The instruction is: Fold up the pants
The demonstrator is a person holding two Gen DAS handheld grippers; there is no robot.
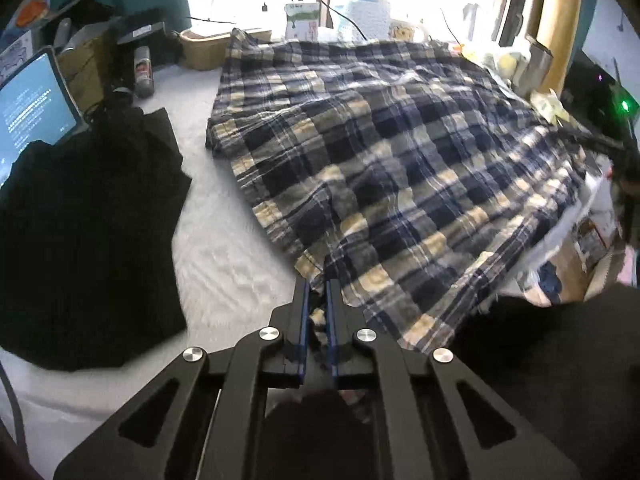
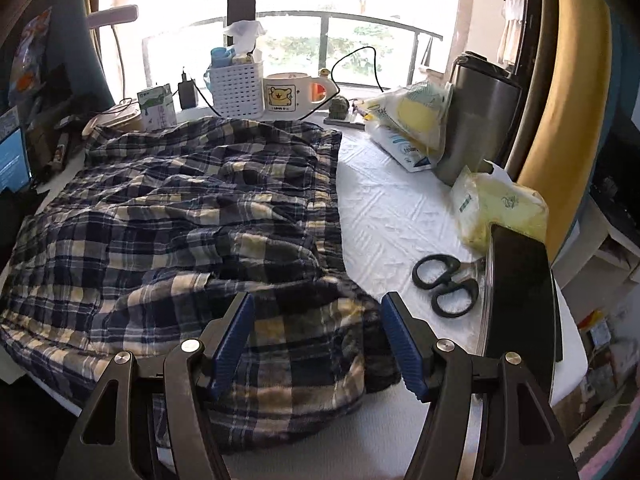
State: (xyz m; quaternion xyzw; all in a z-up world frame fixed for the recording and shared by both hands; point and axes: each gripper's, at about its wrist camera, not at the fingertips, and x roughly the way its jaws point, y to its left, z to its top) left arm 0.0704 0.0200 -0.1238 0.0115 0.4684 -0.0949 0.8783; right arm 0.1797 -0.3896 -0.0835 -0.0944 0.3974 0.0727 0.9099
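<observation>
You are pinching the plaid pants (image 1: 400,152) at their near hem.
Left gripper (image 1: 318,292) is clamping crumpled navy-and-cream fabric; right gripper (image 2: 316,320) is gaping above the pants at the table's (image 2: 400,208) near edge.

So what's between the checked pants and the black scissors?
Nothing. In the right wrist view, only bare white table cover lies between the checked pants and the black scissors.

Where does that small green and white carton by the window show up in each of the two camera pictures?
Left wrist view: the green and white carton stands at top centre, just behind the far edge of the plaid pants.
Right wrist view: the carton stands at upper left, left of the white slotted basket.
Shared landmark: the plaid pants, spread in front of the carton in both.
</observation>
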